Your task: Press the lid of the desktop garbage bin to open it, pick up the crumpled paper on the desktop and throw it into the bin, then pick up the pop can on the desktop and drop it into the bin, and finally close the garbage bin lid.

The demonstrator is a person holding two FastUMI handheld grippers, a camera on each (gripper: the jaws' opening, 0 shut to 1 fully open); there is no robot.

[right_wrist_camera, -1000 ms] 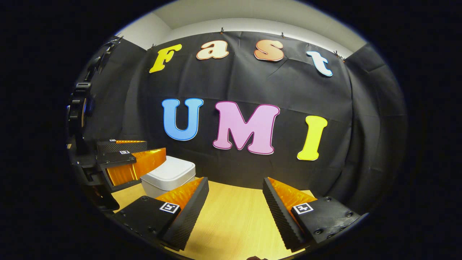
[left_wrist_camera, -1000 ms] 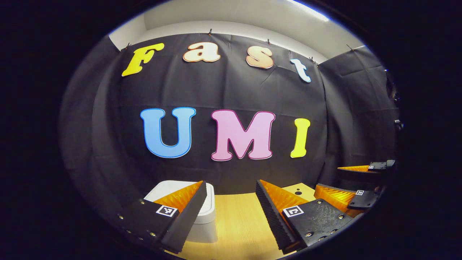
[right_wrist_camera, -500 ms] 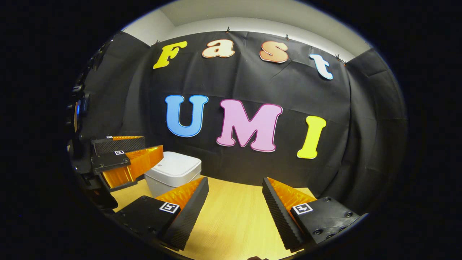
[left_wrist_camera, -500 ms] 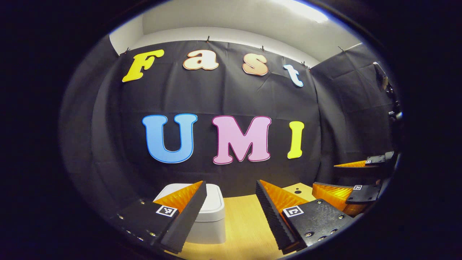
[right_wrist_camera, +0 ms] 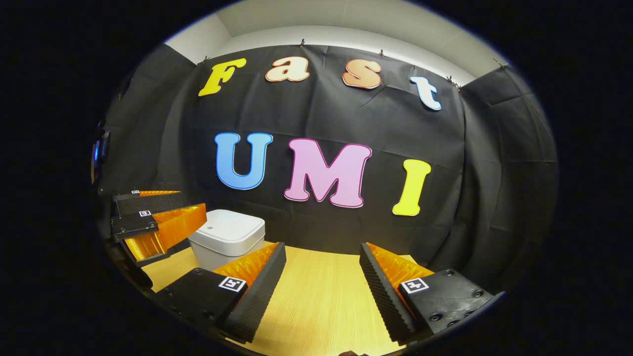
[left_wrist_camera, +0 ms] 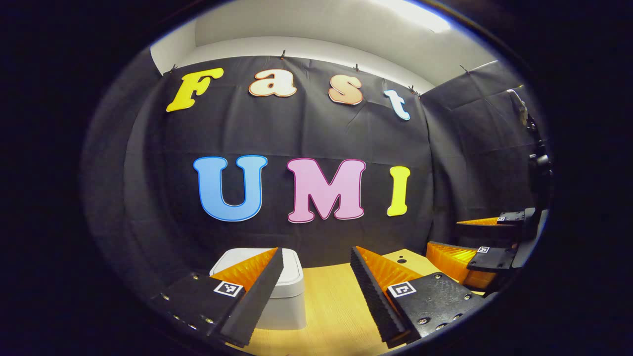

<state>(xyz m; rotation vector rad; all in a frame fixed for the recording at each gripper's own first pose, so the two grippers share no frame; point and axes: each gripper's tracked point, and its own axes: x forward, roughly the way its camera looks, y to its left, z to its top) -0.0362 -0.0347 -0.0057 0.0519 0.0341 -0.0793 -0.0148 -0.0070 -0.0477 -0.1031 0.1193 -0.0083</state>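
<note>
The bin (right_wrist_camera: 227, 236) stands on the worktop (right_wrist_camera: 321, 301) near the back wall, lid (left_wrist_camera: 296, 267) down — untouched. The left hand-held gripper (left_wrist_camera: 316, 296) hangs just before it, jaws spread and empty; the right hand-held gripper (right_wrist_camera: 321, 296) too, off to the side. The lid looks like stiff, smooth plastic — likely best pressed near its front edge.

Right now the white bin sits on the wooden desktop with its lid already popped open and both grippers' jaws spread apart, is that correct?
Not quite: the lid is shut, lying flat on the white bin, as the right gripper view shows. The rest holds: the bin stands on the wooden desktop, and the left gripper and right gripper have their jaws apart.
</note>
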